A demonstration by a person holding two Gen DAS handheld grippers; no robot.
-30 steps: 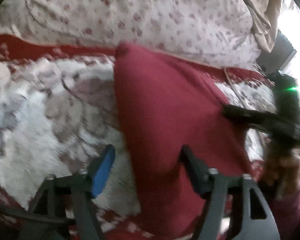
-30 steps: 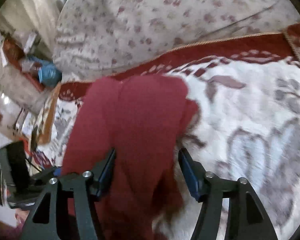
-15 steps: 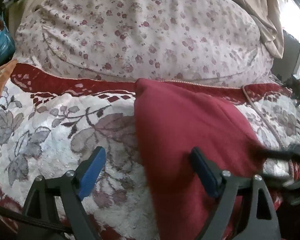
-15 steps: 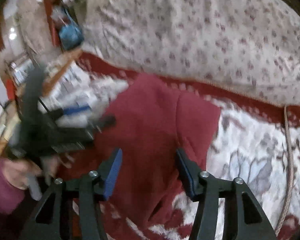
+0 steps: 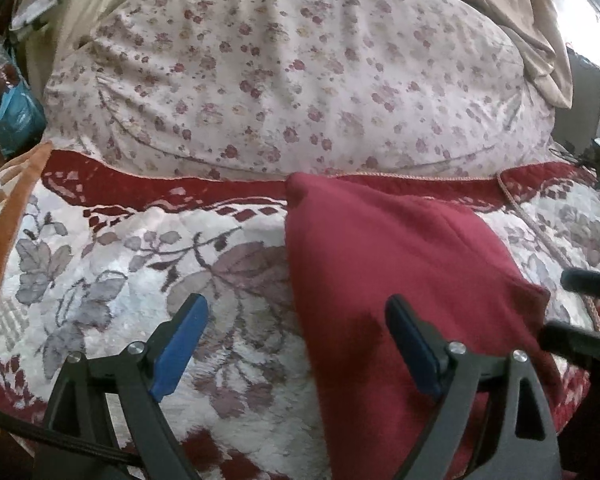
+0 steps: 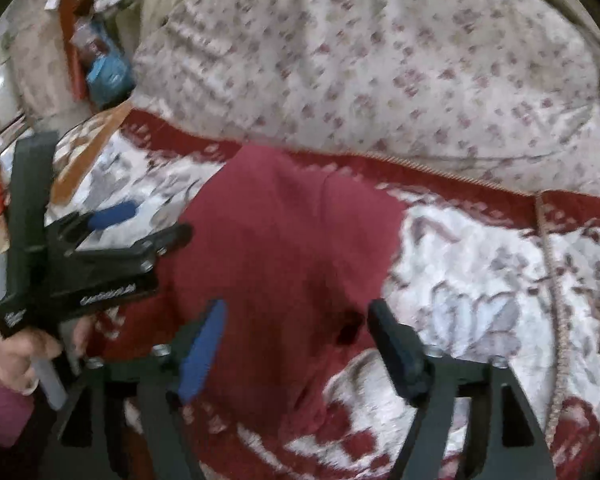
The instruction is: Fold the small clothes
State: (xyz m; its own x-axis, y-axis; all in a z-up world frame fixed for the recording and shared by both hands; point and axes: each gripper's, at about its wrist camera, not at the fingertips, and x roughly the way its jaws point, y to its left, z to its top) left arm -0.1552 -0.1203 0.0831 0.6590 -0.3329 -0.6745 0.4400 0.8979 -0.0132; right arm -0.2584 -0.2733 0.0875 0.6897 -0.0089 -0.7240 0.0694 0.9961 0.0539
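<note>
Maroon knit fabric, a small folded garment (image 5: 400, 264), is seen lying flat on a floral bedspread (image 5: 112, 280) of white, grey and dark red, its far edge touching the red border just before a large flower-printed pillow (image 5: 284, 72). In the left wrist view the left tongs (image 5: 296, 344) are held above the garment's left edge; their jaws are opening, one blue pad (image 5: 178, 350) over the bedspread and the other over the cloth, and nothing is gripped. In the right wrist view the right tongs (image 6: 294, 350) are held over the near part of the garment, their jaws also opening, with cloth below them but not pinched. The left tongs (image 6: 140, 232) are seen there too, gripped by a hand (image 6: 20, 360) in a maroon sleeve (image 6: 0, 408). A braided cord (image 6: 556, 304) is laid across the bedspread to the right. A blue bag (image 5: 18, 116) is visible at the far left, beside the bed.
</note>
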